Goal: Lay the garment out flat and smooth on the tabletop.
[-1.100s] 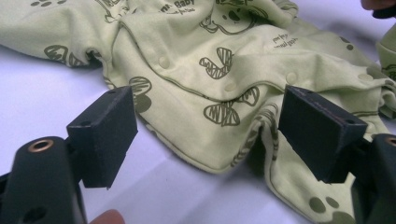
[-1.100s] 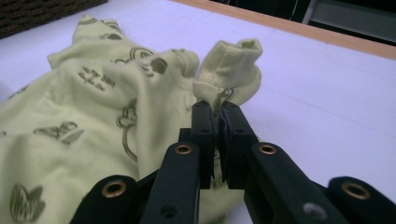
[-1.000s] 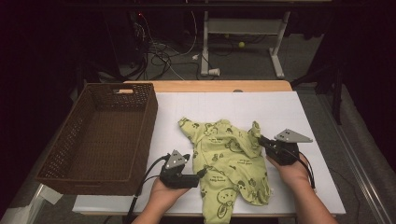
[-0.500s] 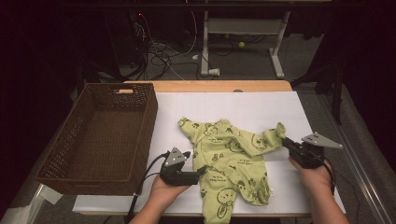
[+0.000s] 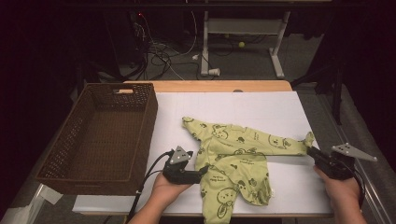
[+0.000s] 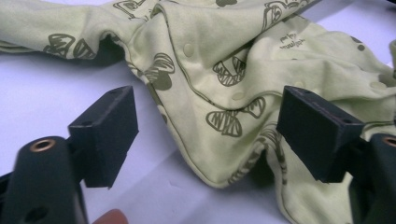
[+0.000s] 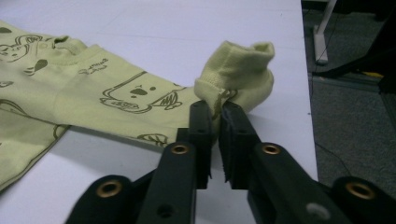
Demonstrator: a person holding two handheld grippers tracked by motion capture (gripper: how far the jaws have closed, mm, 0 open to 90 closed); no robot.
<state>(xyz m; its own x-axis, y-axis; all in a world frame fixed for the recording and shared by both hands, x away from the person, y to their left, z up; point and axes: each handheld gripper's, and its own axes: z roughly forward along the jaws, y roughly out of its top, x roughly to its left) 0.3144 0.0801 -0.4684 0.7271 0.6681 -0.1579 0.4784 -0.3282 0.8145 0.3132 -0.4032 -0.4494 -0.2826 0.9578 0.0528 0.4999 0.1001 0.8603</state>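
A light green baby onesie point(image 5: 233, 158) with dark cartoon prints lies on the white table top point(image 5: 261, 112). My right gripper point(image 5: 314, 152) is shut on the onesie's sleeve cuff point(image 7: 236, 74) near the table's right edge, and the sleeve point(image 5: 275, 142) is stretched out flat toward it. My left gripper point(image 5: 203, 171) rests at the onesie's left side with its jaws wide open. In the left gripper view a folded corner of the onesie point(image 6: 219, 116) lies between the jaws, untouched by either.
A dark brown wicker basket point(image 5: 74, 168) stands on the left of the table. The table's right edge point(image 5: 322, 154) is close to my right gripper. Behind the table are cables and a white frame on the floor.
My right gripper has pulled the sleeve out to the right, from near the onesie's body to the table's right edge, so the sleeve now lies straight. The left gripper stayed put.
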